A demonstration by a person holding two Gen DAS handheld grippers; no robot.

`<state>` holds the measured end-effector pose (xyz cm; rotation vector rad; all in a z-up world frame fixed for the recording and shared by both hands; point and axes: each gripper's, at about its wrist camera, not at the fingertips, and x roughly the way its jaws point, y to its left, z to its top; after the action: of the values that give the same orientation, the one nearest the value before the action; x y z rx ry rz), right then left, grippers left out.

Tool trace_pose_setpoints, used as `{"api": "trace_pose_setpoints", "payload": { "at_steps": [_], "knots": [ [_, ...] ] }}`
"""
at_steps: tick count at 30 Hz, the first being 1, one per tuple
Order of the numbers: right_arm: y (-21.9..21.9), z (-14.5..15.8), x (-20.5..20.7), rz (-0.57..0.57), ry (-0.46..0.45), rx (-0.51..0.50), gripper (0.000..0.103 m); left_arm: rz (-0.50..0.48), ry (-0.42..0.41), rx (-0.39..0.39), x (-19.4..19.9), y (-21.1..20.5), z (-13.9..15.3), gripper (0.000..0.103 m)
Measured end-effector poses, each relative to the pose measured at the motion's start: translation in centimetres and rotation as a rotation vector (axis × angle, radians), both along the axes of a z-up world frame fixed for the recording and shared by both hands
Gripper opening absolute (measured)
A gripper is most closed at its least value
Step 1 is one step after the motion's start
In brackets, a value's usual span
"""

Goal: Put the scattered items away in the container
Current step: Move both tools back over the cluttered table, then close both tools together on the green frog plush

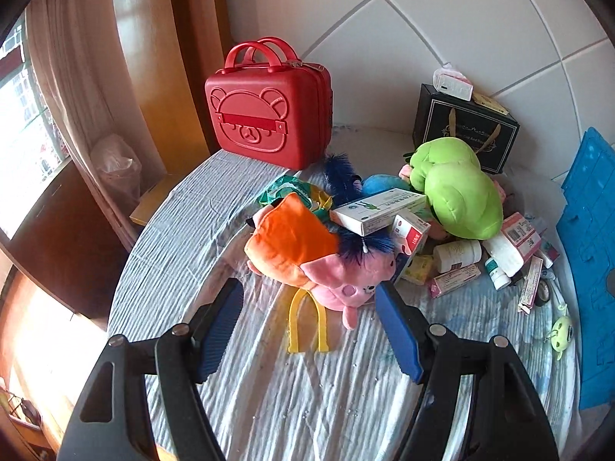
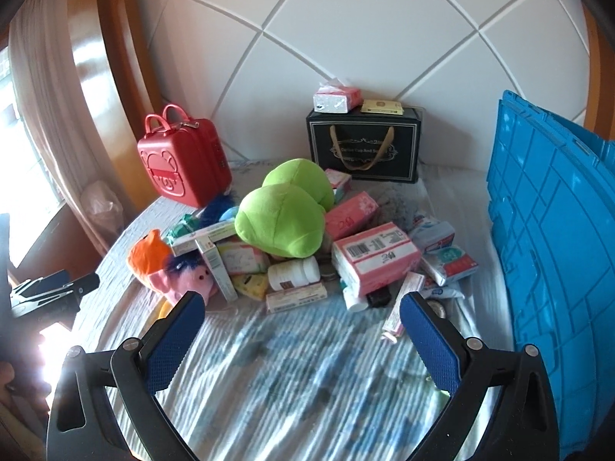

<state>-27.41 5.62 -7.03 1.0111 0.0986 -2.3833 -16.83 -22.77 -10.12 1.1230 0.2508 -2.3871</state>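
Note:
A heap of scattered items lies on the striped bedspread: a green plush (image 1: 457, 196) (image 2: 284, 219), a pink plush with an orange hat (image 1: 303, 246) (image 2: 173, 269), a white bottle (image 1: 457, 255) (image 2: 294, 272), a pink labelled box (image 2: 374, 257) and several medicine boxes (image 1: 378, 211). A blue plastic crate (image 1: 588, 253) (image 2: 553, 238) stands at the right edge. My left gripper (image 1: 309, 292) is open just short of the pink plush, holding nothing. My right gripper (image 2: 303, 303) is open in front of the heap, with nothing between its fingers.
A shut red bear-face case (image 1: 265, 115) (image 2: 184, 161) stands at the back left. A black gift bag (image 1: 465, 130) (image 2: 363, 146) with small boxes on top leans against the white padded headboard. Yellow handles (image 1: 307, 322) lie under the left gripper. A small green keychain toy (image 1: 561, 328) lies near the crate.

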Motion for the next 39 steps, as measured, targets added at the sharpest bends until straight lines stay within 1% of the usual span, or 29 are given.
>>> {"api": "trace_pose_setpoints", "payload": {
  "at_steps": [4, 7, 10, 14, 17, 20, 25, 28, 32, 35, 36, 37, 38, 39],
  "knots": [
    [-4.3, -1.1, 0.1, -0.036, -0.03, 0.028, 0.103, -0.038, -0.035, 0.027, -1.2, -4.6, -1.8, 0.07],
    [-7.2, -2.2, 0.3, -0.066, -0.064, 0.033, 0.103, -0.069, -0.067, 0.032, -2.2, -7.6, -2.9, 0.07],
    [-9.8, -3.6, 0.2, -0.093, -0.104, 0.057, 0.103, -0.102, -0.087, 0.045, -3.4, -9.6, -3.8, 0.07],
    [-12.0, -4.7, -0.7, -0.117, -0.132, 0.098, 0.103, -0.144, -0.086, 0.071, -5.6, -10.6, -4.3, 0.07],
    [-12.6, -4.4, -2.2, -0.134, -0.118, 0.121, 0.103, -0.182, -0.066, 0.08, -7.7, -10.2, -3.8, 0.07],
    [-12.7, -3.6, -4.7, -0.153, -0.097, 0.134, 0.103, -0.217, -0.057, 0.081, -10.7, -9.4, -3.5, 0.07],
    [-11.7, -2.3, -9.9, -0.202, -0.039, 0.152, 0.103, -0.264, -0.035, 0.071, -17.5, -7.0, -3.3, 0.07],
    [-10.6, -2.6, -13.8, -0.247, -0.025, 0.189, 0.103, -0.286, -0.04, 0.074, -22.2, -5.5, -3.9, 0.07],
    [-9.2, -4.3, -18.7, -0.297, -0.03, 0.223, 0.103, -0.309, -0.075, 0.061, -28.1, -3.3, -5.5, 0.07],
    [-8.7, -6.6, -22.0, -0.343, -0.05, 0.257, 0.103, -0.289, -0.155, 0.014, -31.5, -1.7, -7.8, 0.07],
    [-8.7, -7.7, -23.0, -0.352, -0.068, 0.274, 0.103, -0.295, -0.178, 0.015, -32.0, -1.2, -8.6, 0.07],
    [-8.9, -9.0, -23.7, -0.35, -0.093, 0.297, 0.103, -0.307, -0.179, 0.028, -32.0, -0.8, -9.1, 0.07],
    [-9.2, -10.3, -24.0, -0.329, -0.132, 0.321, 0.103, -0.319, -0.167, 0.036, -31.7, -0.3, -9.2, 0.07],
    [-9.6, -11.5, -23.9, -0.287, -0.17, 0.329, 0.103, -0.329, -0.16, 0.024, -31.2, 0.3, -9.2, 0.07]
  ]
}}
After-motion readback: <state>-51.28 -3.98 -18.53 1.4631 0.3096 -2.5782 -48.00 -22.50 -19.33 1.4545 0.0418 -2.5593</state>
